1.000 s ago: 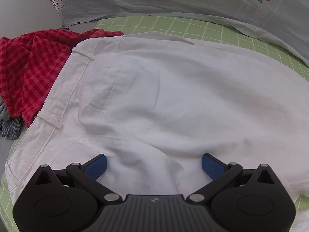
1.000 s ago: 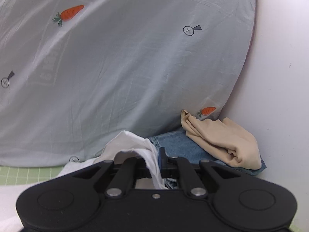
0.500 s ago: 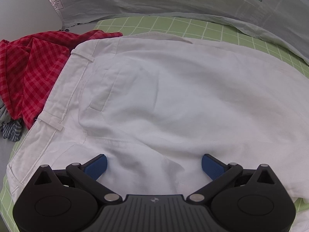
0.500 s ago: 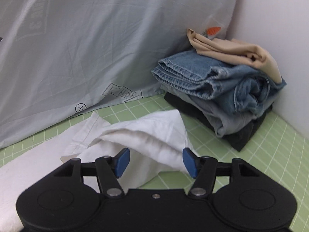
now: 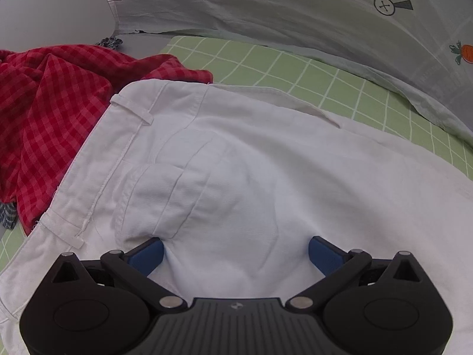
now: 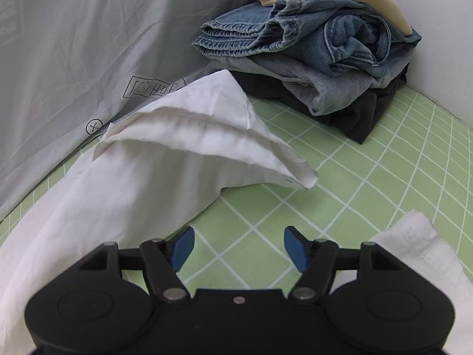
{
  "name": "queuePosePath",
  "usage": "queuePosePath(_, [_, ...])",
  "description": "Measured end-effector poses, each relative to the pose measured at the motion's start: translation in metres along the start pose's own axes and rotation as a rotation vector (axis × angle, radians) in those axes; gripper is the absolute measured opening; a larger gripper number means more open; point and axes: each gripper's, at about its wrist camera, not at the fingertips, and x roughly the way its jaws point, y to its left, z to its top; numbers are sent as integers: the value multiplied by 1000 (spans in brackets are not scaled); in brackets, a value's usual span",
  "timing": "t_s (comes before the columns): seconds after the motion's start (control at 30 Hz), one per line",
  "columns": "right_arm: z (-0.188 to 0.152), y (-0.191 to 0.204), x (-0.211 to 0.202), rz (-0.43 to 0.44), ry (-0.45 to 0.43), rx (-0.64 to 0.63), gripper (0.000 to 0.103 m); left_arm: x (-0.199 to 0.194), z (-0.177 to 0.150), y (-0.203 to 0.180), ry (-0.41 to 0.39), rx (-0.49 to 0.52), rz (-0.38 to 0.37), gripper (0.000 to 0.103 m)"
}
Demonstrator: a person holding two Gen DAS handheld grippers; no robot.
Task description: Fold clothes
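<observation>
Left wrist view, left edge of frame: red checked garment (image 5: 44,112) heaped, its edge tucked under the waistband of my white trousers (image 5: 266,183). The waistband with belt loops runs from lower left up toward upper centre. The seat and a back pocket fill the middle; the legs lead off to the right edge. So the long axis lies left to right across the green checked mat (image 5: 295,68).

My left gripper (image 5: 235,256) is spread wide, blue pads straddling a hump of seat cloth, not pinching it. This gripper is the nearer one to the waist end.

Right wrist view, left to right: one white leg runs from lower left up to frame centre, its double hem (image 6: 207,136) lifted and pointing toward the folded stack of jeans (image 6: 310,44) at upper right. My right gripper (image 6: 239,250) is spread too, holding nothing, over bare mat between that leg and a second white cuff (image 6: 414,245) at lower right. Hem lies ahead and left of it.

Judgement: a lengthwise fold turns on bringing the hem end back toward the waistband.
</observation>
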Motion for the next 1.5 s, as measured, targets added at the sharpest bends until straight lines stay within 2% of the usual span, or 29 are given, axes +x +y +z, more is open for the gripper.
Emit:
queuePosePath(0.07, [0, 0, 5, -3, 10, 35, 71, 1, 0, 1, -42, 14, 17, 103])
queuePosePath(0.13, [0, 0, 9, -6, 13, 65, 71, 2, 2, 3, -104, 42, 88, 103])
queuePosePath(0.3, [6, 6, 12, -7, -28, 59, 72, 15, 20, 22, -91, -47, 84, 103])
queuePosePath(0.4, [15, 7, 15, -15, -71, 47, 73, 16, 20, 12, -179, 62, 251, 103])
queuePosePath(0.47, [23, 8, 18, -25, -100, 45, 76, 21, 14, 5, -282, 224, 364, 103])
queuePosePath(0.63, [49, 13, 21, -86, -188, -16, 78, 22, 26, 26, -238, 144, 263, 103])
queuePosePath(0.7, [57, 19, 17, -177, -272, -77, 77, 23, 30, 35, -221, 113, 223, 103])
queuePosePath(0.77, [72, 20, 12, -283, -339, -114, 79, 23, 28, 33, -223, 96, 234, 103])
queuePosePath(0.8, [78, 21, 8, -299, -350, -137, 81, 24, 27, 33, -222, 80, 239, 103])
queuePosePath(0.9, [87, 35, -9, -263, -392, -257, 80, 24, 24, 32, -221, 51, 247, 103])
queuePosePath(1.0, [73, 63, -28, -227, -424, -416, 80, 23, 24, 31, -216, 35, 254, 103])
queuePosePath(1.07, [59, 79, -40, -132, -412, -439, 79, 24, 24, 30, -213, 33, 261, 103])
queuePosePath(1.1, [51, 88, -42, -50, -378, -445, 74, 24, 24, 30, -214, 36, 264, 103])
queuePosePath(1.17, [35, 108, -42, 117, -283, -450, 28, 23, 24, 28, -214, 38, 272, 103])
queuePosePath(1.2, [26, 117, -39, 189, -233, -445, 24, 23, 24, 27, -213, 38, 276, 103])
queuePosePath(1.27, [9, 135, -24, 293, -124, -420, 23, 23, 24, 27, -212, 41, 276, 103])
queuePosePath(1.33, [-5, 148, -7, 322, -14, -388, 22, 23, 24, 27, -210, 44, 274, 103])
queuePosePath(1.4, [-15, 154, 6, 299, 59, -343, 22, 23, 24, 29, -208, 43, 266, 103])
queuePosePath(1.5, [-18, 150, 14, 202, 50, -322, 17, 24, 24, 31, -207, 38, 254, 103])
